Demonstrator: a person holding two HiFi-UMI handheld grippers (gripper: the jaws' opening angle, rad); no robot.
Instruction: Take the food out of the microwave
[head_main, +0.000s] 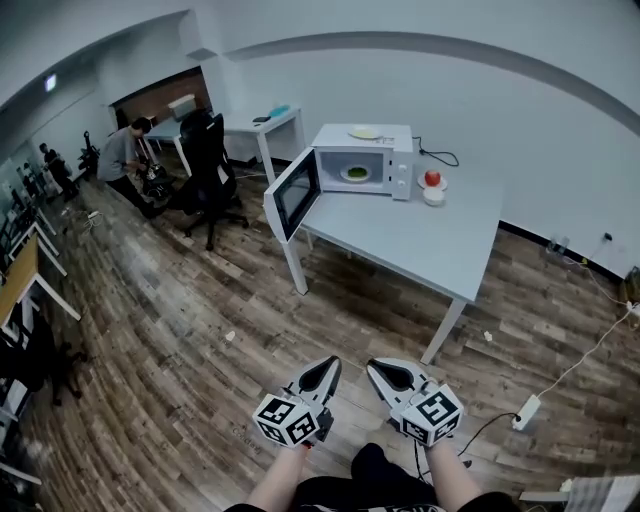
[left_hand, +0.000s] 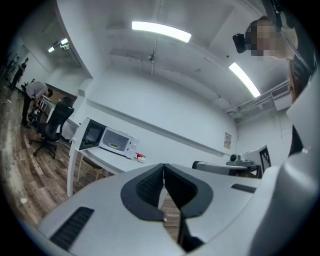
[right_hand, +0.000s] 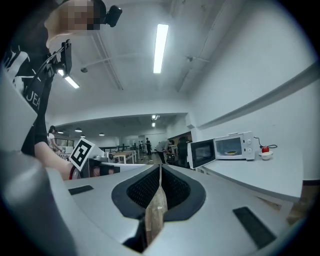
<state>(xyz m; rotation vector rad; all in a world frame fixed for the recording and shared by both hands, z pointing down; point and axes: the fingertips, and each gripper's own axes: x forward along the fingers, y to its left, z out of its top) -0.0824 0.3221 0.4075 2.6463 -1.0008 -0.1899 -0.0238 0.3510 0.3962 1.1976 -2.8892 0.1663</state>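
Microwave (head_main: 395, 150) white, door window (head_main: 292, 195) dark. Food (head_main: 356, 173) green, plate (head_main: 344, 175) white. Surface (head_main: 420, 240) pale grey-white. Round item (head_main: 432, 178) red, bowl (head_main: 434, 196) white. Floor (head_main: 180, 330) brown-grey wood planks. Left hand-held gripper (head_main: 333, 363) & right hand-held gripper (head_main: 373, 366) grey w/ black pads; marker cubes (head_main: 290, 420) black-and-white squares. Chair (head_main: 210, 160) black.

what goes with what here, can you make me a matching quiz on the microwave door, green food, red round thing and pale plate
1 microwave door
2 green food
3 red round thing
4 pale plate

A on top of the microwave
B swung open
C inside the microwave
D on the table beside the microwave

Pairs: 1-B, 2-C, 3-D, 4-A
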